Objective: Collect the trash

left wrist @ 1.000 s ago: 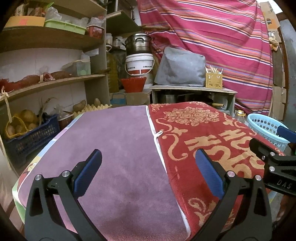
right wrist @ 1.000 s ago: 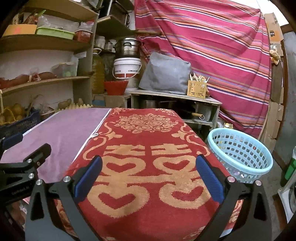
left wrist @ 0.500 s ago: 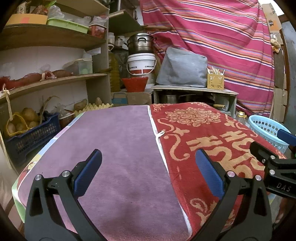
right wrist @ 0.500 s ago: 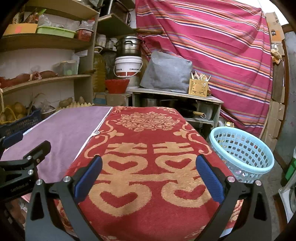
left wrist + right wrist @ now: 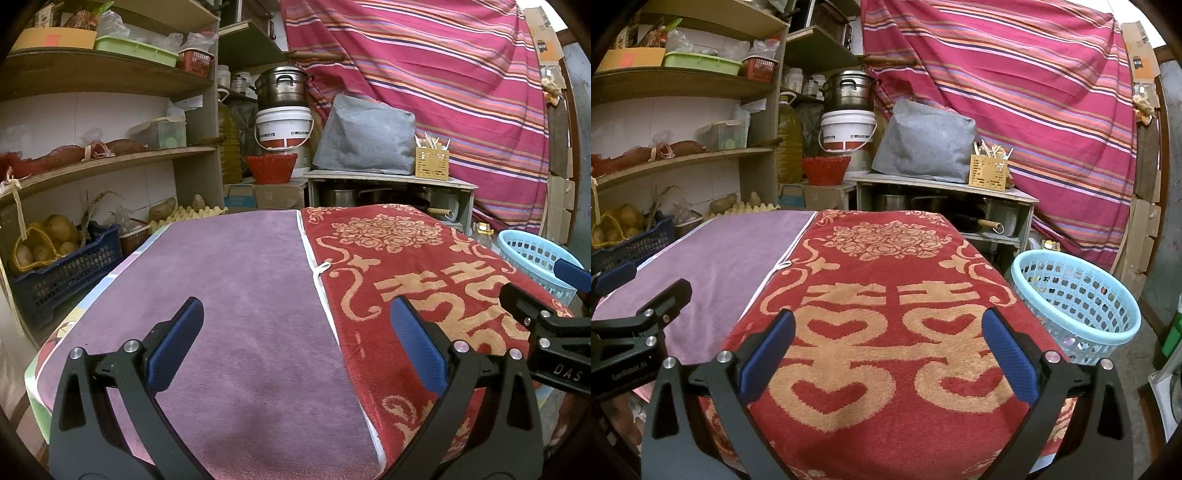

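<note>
A light blue perforated basket [image 5: 1075,295] stands on the floor to the right of the table; its rim [image 5: 532,254] also shows at the right edge of the left wrist view. Small bits lie inside it, too small to tell apart. No loose trash shows on the table. My left gripper [image 5: 295,325] hangs open over the near part of the purple towel [image 5: 236,280], nothing between its fingers. My right gripper [image 5: 886,336] is open above the red towel [image 5: 886,280] with gold hearts, also holding nothing. Each gripper appears at the side of the other's view.
Wooden shelves [image 5: 110,162] on the left hold trays, bags and a dark blue crate of potatoes [image 5: 55,266]. Behind the table stand a low cabinet [image 5: 945,192] with a grey cover, a white bucket [image 5: 284,129], a steel pot and a striped curtain [image 5: 1015,92].
Both views have shifted slightly: the table and basket sit a little lower and farther than one second ago, as if both grippers drew back and rose a bit. Both stay open.
</note>
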